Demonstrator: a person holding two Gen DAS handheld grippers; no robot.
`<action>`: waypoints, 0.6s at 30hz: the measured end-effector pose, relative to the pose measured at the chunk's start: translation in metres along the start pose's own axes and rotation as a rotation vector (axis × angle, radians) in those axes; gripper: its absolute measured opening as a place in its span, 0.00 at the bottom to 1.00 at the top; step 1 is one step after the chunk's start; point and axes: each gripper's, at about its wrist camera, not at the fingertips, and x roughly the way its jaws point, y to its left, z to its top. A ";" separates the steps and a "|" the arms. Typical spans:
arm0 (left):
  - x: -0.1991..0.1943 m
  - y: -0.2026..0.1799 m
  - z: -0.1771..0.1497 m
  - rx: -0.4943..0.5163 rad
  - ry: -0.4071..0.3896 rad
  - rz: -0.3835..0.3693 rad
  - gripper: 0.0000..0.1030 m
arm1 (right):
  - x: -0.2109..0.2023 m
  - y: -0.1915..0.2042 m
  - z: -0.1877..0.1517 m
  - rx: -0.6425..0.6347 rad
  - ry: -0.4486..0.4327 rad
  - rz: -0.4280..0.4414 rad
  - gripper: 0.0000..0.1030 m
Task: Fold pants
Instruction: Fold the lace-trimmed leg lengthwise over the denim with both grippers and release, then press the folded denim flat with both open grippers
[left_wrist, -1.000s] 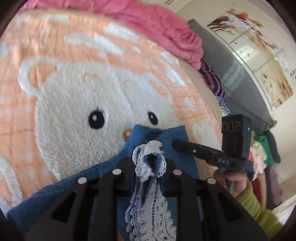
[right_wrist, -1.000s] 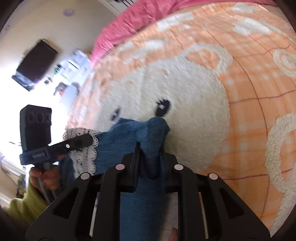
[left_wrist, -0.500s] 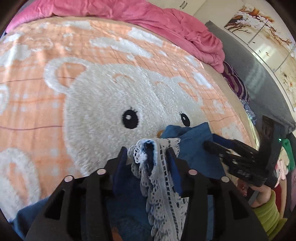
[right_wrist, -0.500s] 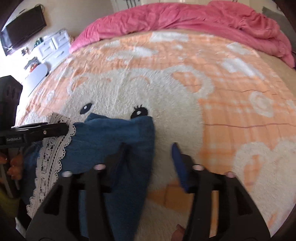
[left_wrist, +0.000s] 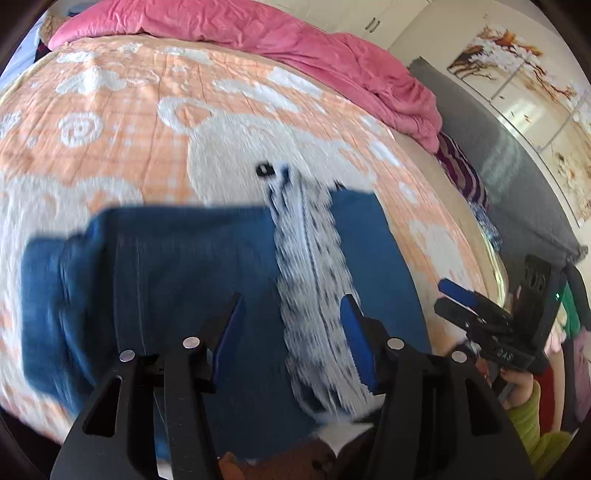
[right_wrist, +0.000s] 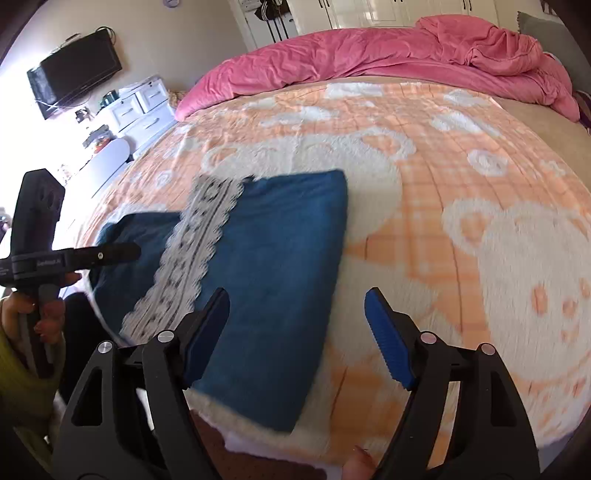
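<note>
The blue denim pants (left_wrist: 192, 266) lie folded on the orange bear blanket (left_wrist: 110, 122), with a white lace strip (left_wrist: 314, 280) running down them. In the right wrist view the pants (right_wrist: 280, 251) and lace strip (right_wrist: 199, 236) lie flat at the near left. My left gripper (left_wrist: 291, 325) is open and empty, raised above the pants. My right gripper (right_wrist: 297, 325) is open and empty above the pants' right edge. The right gripper shows at the right in the left wrist view (left_wrist: 461, 299); the left gripper shows at the left in the right wrist view (right_wrist: 110, 253).
A pink duvet (right_wrist: 388, 62) is bunched at the far end of the bed. A grey headboard (left_wrist: 509, 177) and striped cloth (left_wrist: 461, 173) lie to the right. A white dresser (right_wrist: 136, 107) and wall television (right_wrist: 74, 77) stand beyond the bed's left side.
Both grippers let go of the pants, opened and pulled back upward. The pants now lie flat and folded on the blanket.
</note>
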 end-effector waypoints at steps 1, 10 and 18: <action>-0.001 -0.001 -0.004 -0.006 0.007 -0.009 0.55 | -0.002 0.003 -0.004 -0.003 0.006 0.003 0.67; -0.004 -0.016 -0.052 -0.036 0.066 -0.037 0.56 | 0.000 0.010 -0.020 -0.004 0.035 -0.002 0.67; 0.014 -0.029 -0.057 -0.050 0.073 -0.041 0.43 | 0.009 0.007 -0.025 0.002 0.054 -0.013 0.67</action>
